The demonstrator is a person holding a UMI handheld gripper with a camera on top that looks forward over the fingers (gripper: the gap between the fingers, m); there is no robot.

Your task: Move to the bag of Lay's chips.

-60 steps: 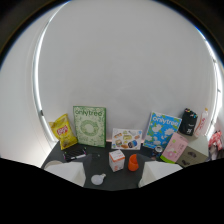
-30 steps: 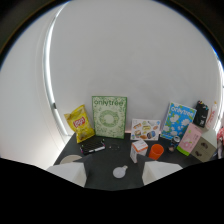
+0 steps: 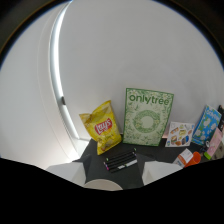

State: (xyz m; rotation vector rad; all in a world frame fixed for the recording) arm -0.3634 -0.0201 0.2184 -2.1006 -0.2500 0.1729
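The yellow Lay's chips bag [image 3: 102,127] stands upright against the white wall, at the left end of a row of items on the dark tabletop [image 3: 95,156]. It is beyond my fingers and a little left of the line between them. My gripper [image 3: 111,175] is open, with its pale fingertips [image 3: 64,170] low in the gripper view and nothing held between them. Only the dark tabletop and some markers lie between the fingers and the bag.
A green "onlytree" box [image 3: 147,117] leans on the wall right of the bag. Several markers [image 3: 120,160] lie flat just ahead of my fingers. Further right are a small picture card [image 3: 179,135], a blue box [image 3: 206,125] and an orange item [image 3: 193,158].
The view has swung left and moved closer. The Lay's bag and the green box have grown larger and shifted toward the middle, and the right-hand items have slid toward the edge.
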